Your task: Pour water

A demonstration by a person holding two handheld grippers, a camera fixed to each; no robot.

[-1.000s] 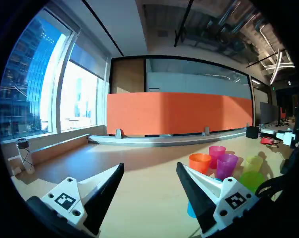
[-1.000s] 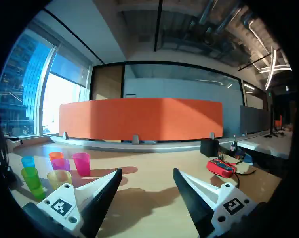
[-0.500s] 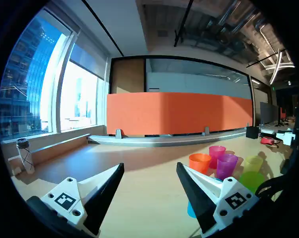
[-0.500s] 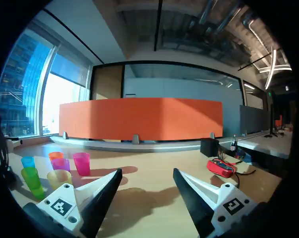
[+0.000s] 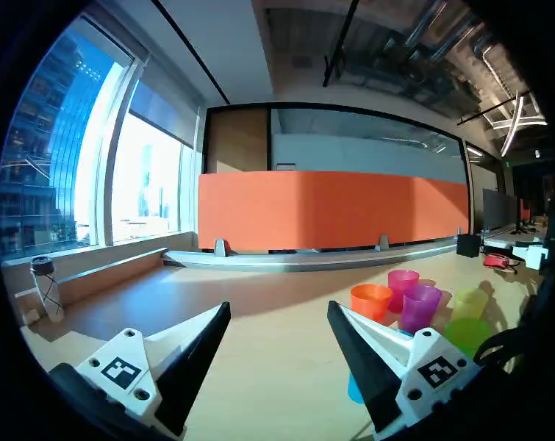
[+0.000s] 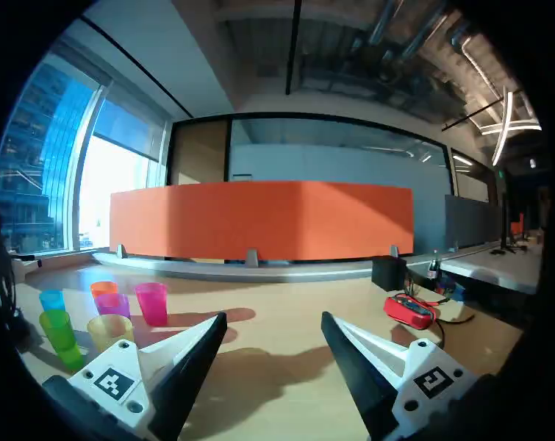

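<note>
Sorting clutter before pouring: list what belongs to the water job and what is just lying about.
For the job: orange cup, pink cup, purple cup, yellow cup, green cup, blue cup.
Lying about: red gadget, black box, pale bottle.

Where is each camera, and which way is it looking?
Left gripper view: rides the left gripper, low over the table, facing the orange partition; its open fingers show, cups on the right.
Right gripper view: rides the right gripper, facing the same partition; its open fingers show, cups on the left.
Both share the partition, cups and table.
</note>
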